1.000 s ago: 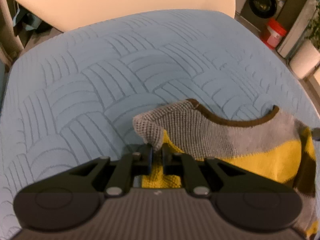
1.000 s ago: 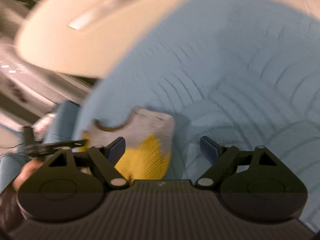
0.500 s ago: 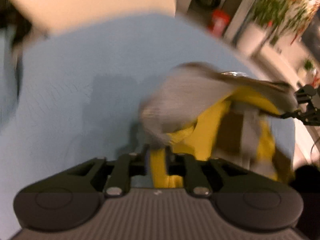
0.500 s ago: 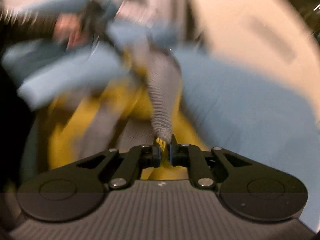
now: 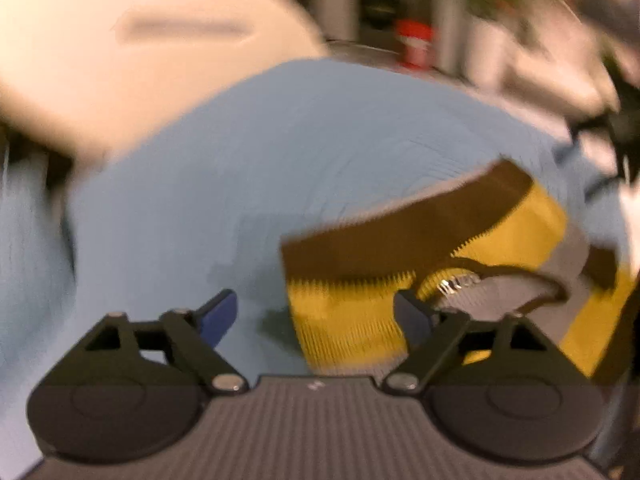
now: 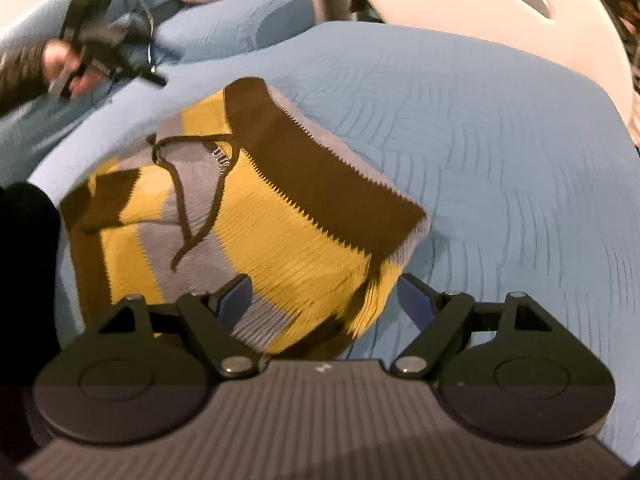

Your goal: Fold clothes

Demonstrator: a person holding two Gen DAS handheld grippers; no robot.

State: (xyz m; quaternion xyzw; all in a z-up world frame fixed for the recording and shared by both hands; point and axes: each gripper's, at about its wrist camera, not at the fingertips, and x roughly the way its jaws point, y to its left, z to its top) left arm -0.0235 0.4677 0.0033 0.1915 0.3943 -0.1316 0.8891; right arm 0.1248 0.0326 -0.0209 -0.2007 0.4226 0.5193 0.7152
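Your left hand-held gripper (image 5: pixel 316 314) gapes empty, right hand-held gripper (image 6: pixel 326 296) spread wide over the sweater (image 6: pixel 280 216) on the bed (image 6: pixel 500 160).

Ribbed knit wool on the sweater (image 6: pixel 280 216), coarse and matt. Quilted, stitched cloth on the bedspread (image 6: pixel 500 152), soft-looking. Matt black plastic with shiny metal rivets on the right claw (image 6: pixel 324 300).

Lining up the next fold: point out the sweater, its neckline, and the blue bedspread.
sweater (image 6: pixel 296 240), right wrist view, yellow band.
neckline (image 6: pixel 182 200), right wrist view, dark trim.
blue bedspread (image 6: pixel 500 160), right wrist view, bare quilted area.
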